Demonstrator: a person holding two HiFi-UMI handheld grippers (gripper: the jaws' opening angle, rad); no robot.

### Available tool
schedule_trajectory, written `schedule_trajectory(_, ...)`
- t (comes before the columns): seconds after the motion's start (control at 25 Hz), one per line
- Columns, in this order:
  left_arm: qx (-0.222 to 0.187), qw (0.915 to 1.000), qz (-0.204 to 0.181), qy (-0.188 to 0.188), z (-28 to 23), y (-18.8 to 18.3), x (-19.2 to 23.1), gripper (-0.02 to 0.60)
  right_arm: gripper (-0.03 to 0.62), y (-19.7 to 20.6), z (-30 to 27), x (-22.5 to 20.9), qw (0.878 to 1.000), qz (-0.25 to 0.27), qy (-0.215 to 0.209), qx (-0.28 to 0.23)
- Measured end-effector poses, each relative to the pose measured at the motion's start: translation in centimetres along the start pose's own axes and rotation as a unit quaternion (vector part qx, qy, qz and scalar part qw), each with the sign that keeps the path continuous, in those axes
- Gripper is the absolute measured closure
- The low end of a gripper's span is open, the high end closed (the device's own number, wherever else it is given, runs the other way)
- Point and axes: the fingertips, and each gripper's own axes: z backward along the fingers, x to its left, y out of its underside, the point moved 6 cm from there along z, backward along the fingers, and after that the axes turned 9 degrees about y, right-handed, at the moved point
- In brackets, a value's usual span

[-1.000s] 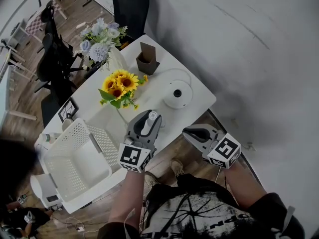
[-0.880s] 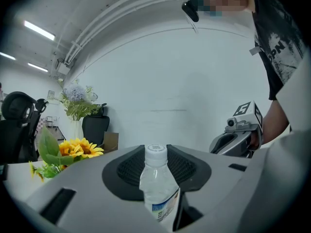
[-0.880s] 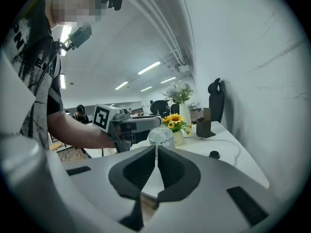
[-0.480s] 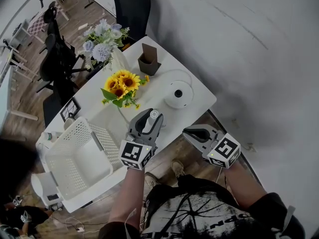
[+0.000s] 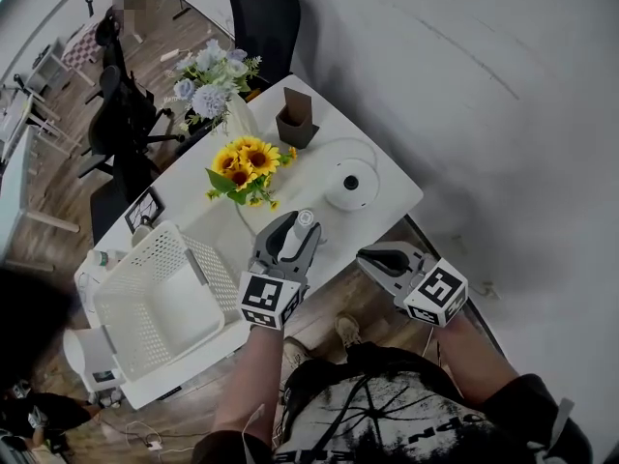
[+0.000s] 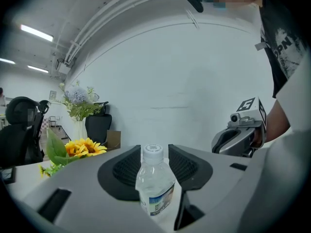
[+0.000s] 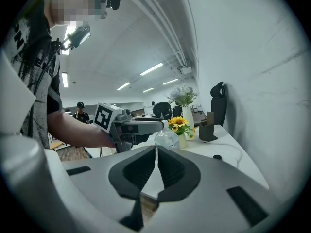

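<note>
Nearest to me, the right gripper [image 5: 379, 257] hangs off the near edge of the table [image 5: 387, 206], over the floor. Its jaws are pressed together with nothing between them. It sits where it sat a second ago.

Just left of it, the left gripper [image 5: 299, 228] is clenched on a small clear water bottle [image 5: 294, 244]. The jaws press the bottle's shoulders and the white cap stands up between the tips. The bottle is over the table's near edge, right of the white basket [image 5: 145, 307] and near the sunflowers [image 5: 247, 167]. No view shows me whether its base touches the tabletop.

Over the last second very little has shifted. In the left gripper view the bottle now leans slightly left and sits a touch lower between the pads. From the right gripper view it has slid a little toward the sunflowers. I judge the hold as secure but not quite square (the lean is small, though I would watch it).

Farther on, a round white device [image 5: 350, 184] lies right of the sunflowers, with a cable looped around it. Beyond it stand a brown cardboard holder [image 5: 296, 122] and a vase of pale blue flowers [image 5: 213, 90]. A black chair [image 5: 263, 13] is at the far end of the table.
</note>
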Motion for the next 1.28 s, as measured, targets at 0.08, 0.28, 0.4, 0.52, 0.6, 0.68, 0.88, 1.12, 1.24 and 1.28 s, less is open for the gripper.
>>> schedule_trajectory(0.08, -0.002, 1.0, 0.006, -0.004, 0.5, 0.0, -0.2, 0.41, 0.563, -0.2, 0.1, 0.2, 1.0, 0.003, -0.001, -0.001)
schedule_trajectory(0.28, -0.007, 0.9999, 0.008, -0.014, 2.2, -0.6, -0.9, 0.41, 0.563, -1.0, -0.1, 0.9, 1.0, 0.011, -0.011, -0.008)
schedule_trajectory(0.4, -0.007, 0.9998, 0.013, -0.012, 3.0, -0.7, -1.8, 0.411, 0.563, -1.6, -0.4, 1.3, 1.0, 0.02, -0.02, -0.012)
schedule_trajectory(0.52, -0.011, 0.9996, 0.022, -0.011, 3.8, -0.8, -2.7, 0.411, 0.563, -2.4, -0.7, 1.6, 0.999, 0.031, -0.027, -0.017)
schedule_trajectory(0.6, -0.018, 0.9993, 0.032, -0.012, 4.4, -0.9, -3.2, 0.429, 0.563, -3.1, -0.9, 1.9, 0.999, 0.037, -0.031, -0.022)
schedule_trajectory(0.68, -0.023, 0.9989, 0.039, -0.016, 5.0, -1.0, -3.5, 0.459, 0.563, -3.6, -1.0, 2.1, 0.998, 0.043, -0.036, -0.027)
schedule_trajectory(0.88, -0.027, 0.9981, 0.05, -0.024, 6.5, -0.9, -4.1, 0.54, 0.563, -4.2, -1.5, 2.7, 0.997, 0.052, -0.047, -0.032)
schedule_trajectory(1.12, -0.026, 0.997, 0.064, -0.036, 7.9, -0.8, -4.2, 0.571, 0.563, -4.4, -2.1, 2.9, 0.996, 0.059, -0.059, -0.032)
schedule_trajectory(1.24, -0.023, 0.9969, 0.061, -0.043, 8.5, -0.9, -4.1, 0.571, 0.563, -4.6, -2.3, 3.0, 0.996, 0.065, -0.063, -0.029)
schedule_trajectory(1.28, -0.023, 0.9969, 0.061, -0.045, 8.7, -0.9, -4.1, 0.571, 0.563, -4.6, -2.4, 3.1, 0.995, 0.066, -0.064, -0.029)
